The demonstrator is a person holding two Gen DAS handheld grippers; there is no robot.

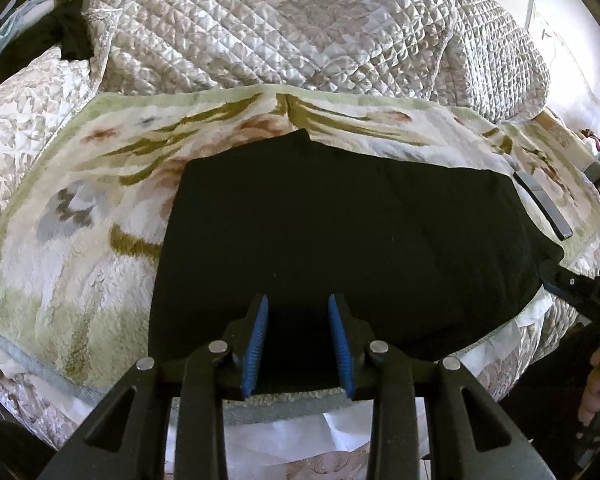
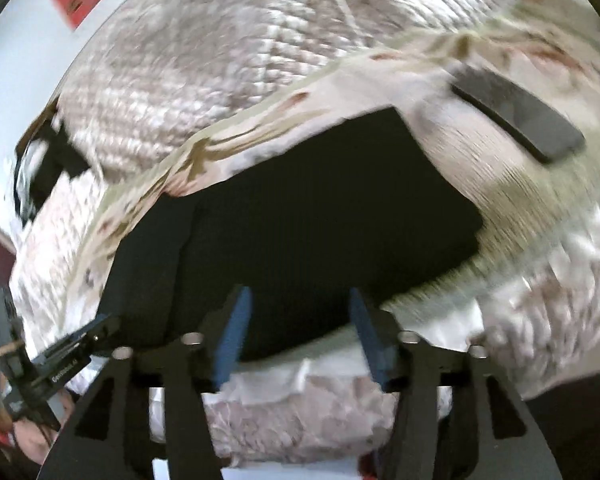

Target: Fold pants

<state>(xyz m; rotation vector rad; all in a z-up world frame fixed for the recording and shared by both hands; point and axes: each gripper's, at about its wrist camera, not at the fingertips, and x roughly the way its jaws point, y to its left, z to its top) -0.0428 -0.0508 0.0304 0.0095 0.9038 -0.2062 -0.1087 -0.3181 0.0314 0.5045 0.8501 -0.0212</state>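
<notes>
Black pants lie folded flat on a pale flowered plush blanket. My left gripper is over their near edge. Its blue pads stand a little apart with black cloth between them, and whether they press it does not show. At the pants' right corner is my right gripper. In the blurred right wrist view the pants fill the middle. There my right gripper is open, pads wide apart above the near edge with nothing pinched. The left gripper reaches the pants' lower-left corner.
A dark grey flat slab lies on the blanket just right of the pants. A quilted cover rises behind. Dark clothing lies at the far left. A hand holds the right gripper's handle.
</notes>
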